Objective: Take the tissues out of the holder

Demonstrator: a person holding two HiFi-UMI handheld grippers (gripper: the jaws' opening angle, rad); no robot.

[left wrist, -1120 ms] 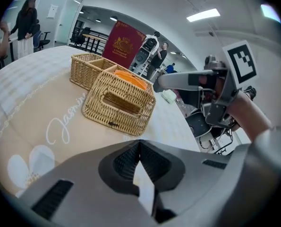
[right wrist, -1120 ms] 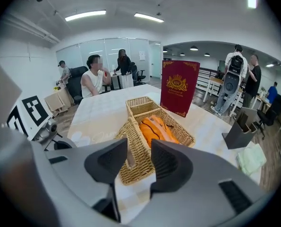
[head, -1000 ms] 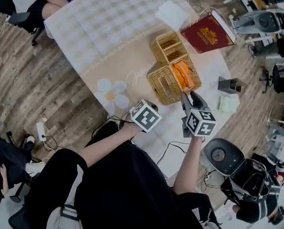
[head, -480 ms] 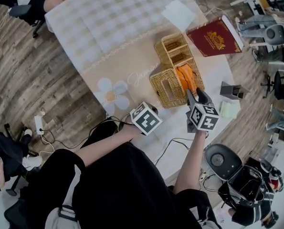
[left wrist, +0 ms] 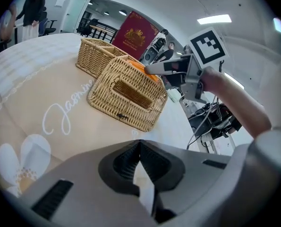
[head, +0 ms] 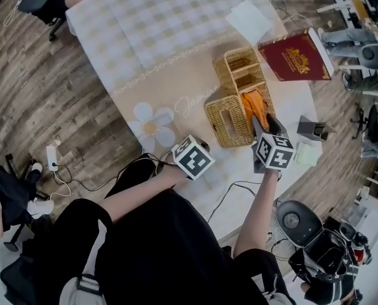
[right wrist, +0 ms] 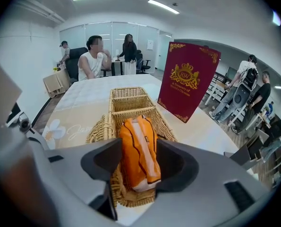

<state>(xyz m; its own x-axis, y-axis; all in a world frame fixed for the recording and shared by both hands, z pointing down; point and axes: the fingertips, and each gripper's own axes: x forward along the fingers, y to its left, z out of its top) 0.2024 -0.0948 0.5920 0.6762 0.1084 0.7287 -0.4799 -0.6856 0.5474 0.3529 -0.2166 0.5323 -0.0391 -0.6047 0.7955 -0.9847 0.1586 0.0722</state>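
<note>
right gripper point(right wrist: 140, 161) fingers have just been opening wide and straddle the orange tissue pack point(right wrist: 139, 148) in the wicker holder point(right wrist: 126, 102), not gripping. red book point(right wrist: 190, 82) stands behind. left gripper point(left wrist: 139, 148) fingers are closed, empty.

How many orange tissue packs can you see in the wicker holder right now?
1. The orange tissue pack lies in the wicker holder, in its long open compartment beside the slotted section. More could be hidden beneath it.

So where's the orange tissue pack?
In the head view, right of centre: the orange tissue pack lies in the wicker holder's long open compartment, near the red book.
</note>
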